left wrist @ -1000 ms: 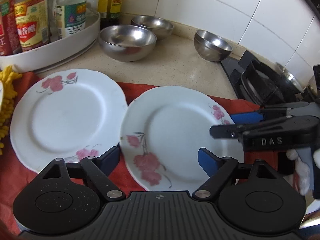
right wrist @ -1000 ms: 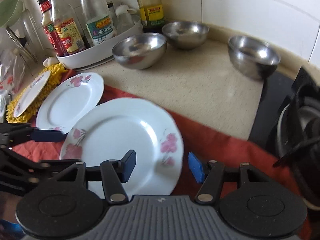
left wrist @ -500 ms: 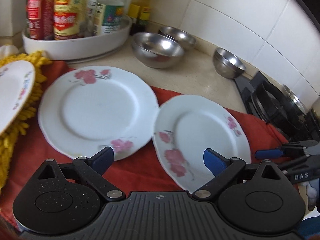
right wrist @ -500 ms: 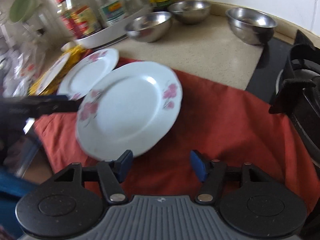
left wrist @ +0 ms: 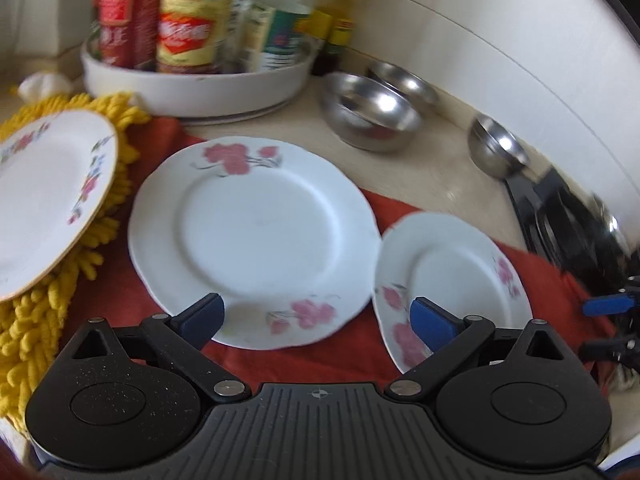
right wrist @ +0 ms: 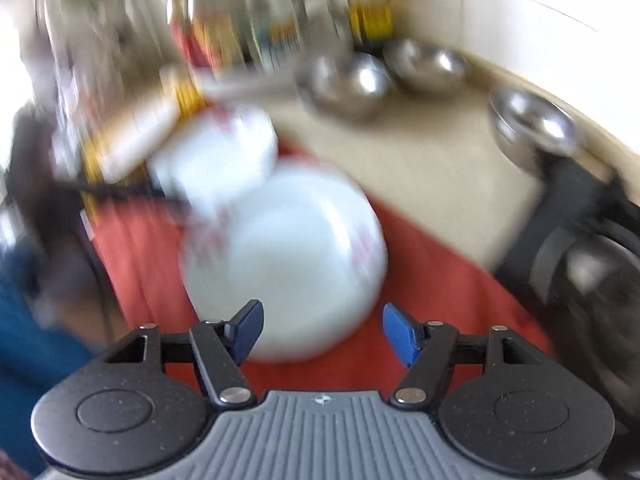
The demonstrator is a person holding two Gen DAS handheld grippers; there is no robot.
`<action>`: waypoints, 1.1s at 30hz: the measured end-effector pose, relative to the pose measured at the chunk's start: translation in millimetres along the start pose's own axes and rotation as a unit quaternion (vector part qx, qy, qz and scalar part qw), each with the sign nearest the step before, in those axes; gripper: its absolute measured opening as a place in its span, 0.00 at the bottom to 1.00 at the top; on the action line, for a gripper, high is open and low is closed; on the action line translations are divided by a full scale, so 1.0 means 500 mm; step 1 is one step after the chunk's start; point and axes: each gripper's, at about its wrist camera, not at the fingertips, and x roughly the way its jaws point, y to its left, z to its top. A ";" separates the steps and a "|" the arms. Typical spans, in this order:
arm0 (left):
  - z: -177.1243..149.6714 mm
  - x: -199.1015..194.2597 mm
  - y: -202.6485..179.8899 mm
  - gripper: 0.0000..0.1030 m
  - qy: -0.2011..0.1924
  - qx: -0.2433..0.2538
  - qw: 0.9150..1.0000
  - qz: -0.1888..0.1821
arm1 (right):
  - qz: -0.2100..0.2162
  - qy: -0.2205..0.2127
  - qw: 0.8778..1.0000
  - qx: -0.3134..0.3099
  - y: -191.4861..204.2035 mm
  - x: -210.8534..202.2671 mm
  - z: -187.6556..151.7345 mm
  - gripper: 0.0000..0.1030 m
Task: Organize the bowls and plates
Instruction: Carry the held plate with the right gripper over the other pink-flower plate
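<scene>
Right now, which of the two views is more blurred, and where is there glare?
Right wrist view: strong motion blur, the plates and bottles are smeared. Left wrist view: only slightly soft, flower prints readable; bright glare spots on the steel bowls. Both views bend straight lines at the edges.

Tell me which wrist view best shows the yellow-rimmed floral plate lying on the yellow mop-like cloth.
The left wrist view: the yellow-rimmed plate is fairly sharp there, resting on the yellow cloth with its small flower sprigs readable, though its left side is cropped. In the right wrist view, motion blur reduces it to a tilted white streak with no pattern visible.
</scene>
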 end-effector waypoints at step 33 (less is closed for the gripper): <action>0.062 0.012 0.062 1.00 -0.050 -0.070 0.994 0.062 | 0.129 -0.002 0.991 0.037 0.063 0.320 0.289 0.64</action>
